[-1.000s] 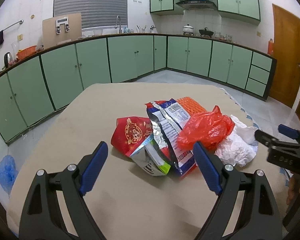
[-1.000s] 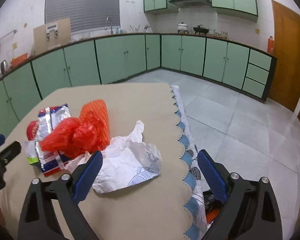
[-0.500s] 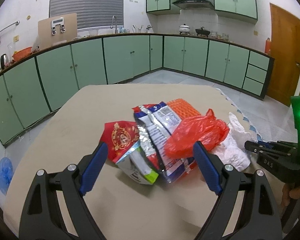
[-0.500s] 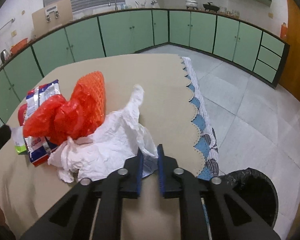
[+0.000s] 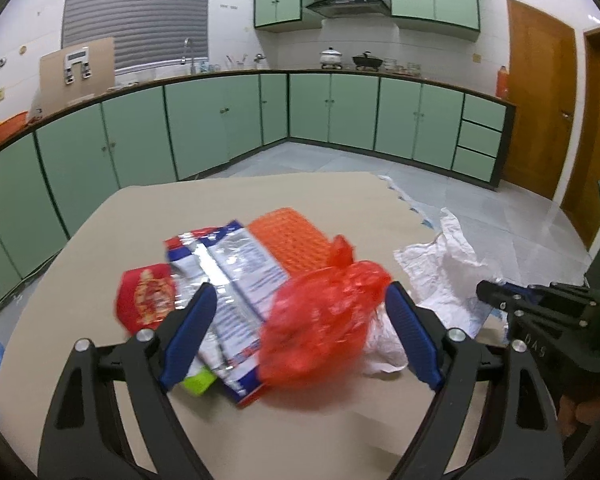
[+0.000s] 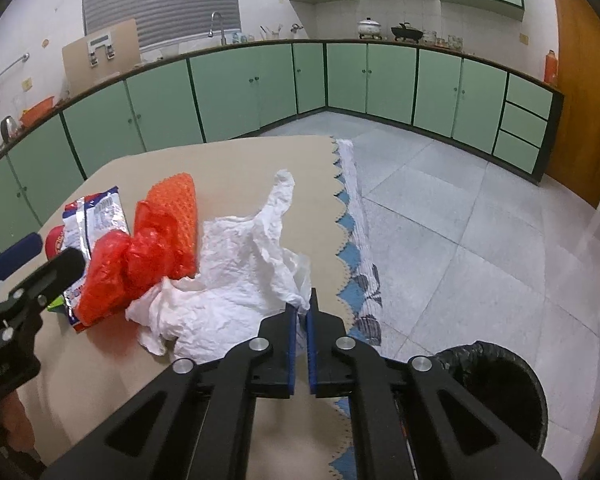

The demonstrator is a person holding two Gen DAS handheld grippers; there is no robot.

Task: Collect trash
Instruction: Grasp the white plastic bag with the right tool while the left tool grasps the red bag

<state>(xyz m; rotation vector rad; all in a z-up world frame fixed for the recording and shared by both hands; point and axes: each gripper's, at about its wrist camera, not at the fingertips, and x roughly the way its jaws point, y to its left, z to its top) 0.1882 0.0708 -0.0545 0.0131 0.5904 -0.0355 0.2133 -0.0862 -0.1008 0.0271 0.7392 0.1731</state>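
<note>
A pile of trash lies on the beige table. In the left wrist view my left gripper is open around the red plastic bag, with a silver-blue snack wrapper, a red packet and an orange mesh beside it. My right gripper is shut on a corner of the white plastic bag, near the table's right edge. It also shows in the left wrist view.
A black-lined trash bin stands on the floor below the table's right edge. A patterned cloth hangs over that edge. Green cabinets line the far walls.
My right gripper closed on the white bag's corner and now holds it. My left gripper moved forward and right over the pile, so the red bag now sits between its fingers.
</note>
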